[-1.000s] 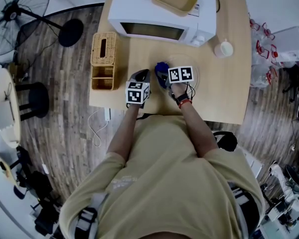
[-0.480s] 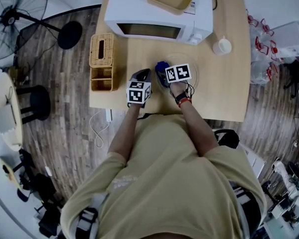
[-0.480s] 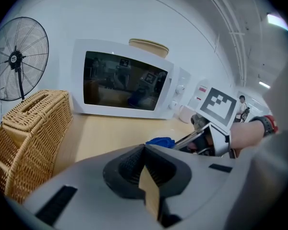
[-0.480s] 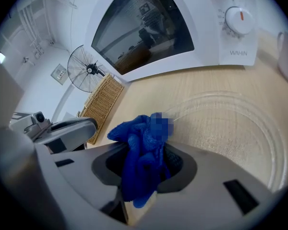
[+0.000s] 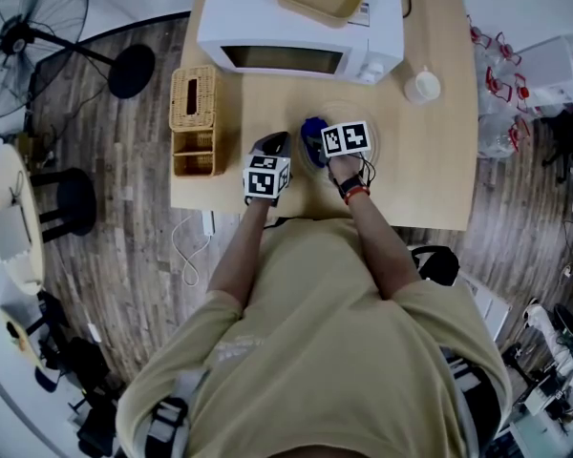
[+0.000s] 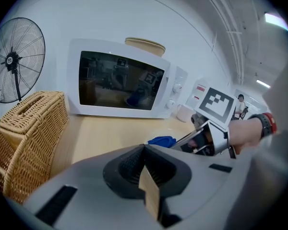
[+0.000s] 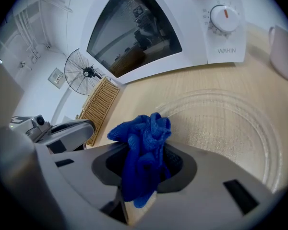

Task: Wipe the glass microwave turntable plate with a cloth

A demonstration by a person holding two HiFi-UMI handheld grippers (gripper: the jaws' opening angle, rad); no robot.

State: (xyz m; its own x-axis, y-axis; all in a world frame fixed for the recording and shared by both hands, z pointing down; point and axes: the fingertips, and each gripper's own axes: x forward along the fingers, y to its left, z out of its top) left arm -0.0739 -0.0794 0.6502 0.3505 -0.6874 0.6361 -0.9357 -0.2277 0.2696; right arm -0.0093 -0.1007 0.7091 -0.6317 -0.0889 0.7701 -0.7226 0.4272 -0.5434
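Dark plank floor (image 5: 124, 256), standing fan (image 5: 19, 27), black stool (image 5: 69, 191), white walls (image 6: 134, 13).

Only one word can be read: "WAHIN", in grey capital letters on the white control panel of the microwave (image 7: 182, 28), just below the dial (image 7: 224, 17). A small label (image 5: 363, 10) on the top of the microwave is too small to read. The cubes on the left gripper (image 5: 271, 145) and the right gripper (image 5: 312, 136) carry black-and-white square markers, without letters.

Glass plate (image 5: 374, 132) partly under the right gripper (image 5: 317, 145) — cup (image 7: 285, 51) half beyond the frame edge
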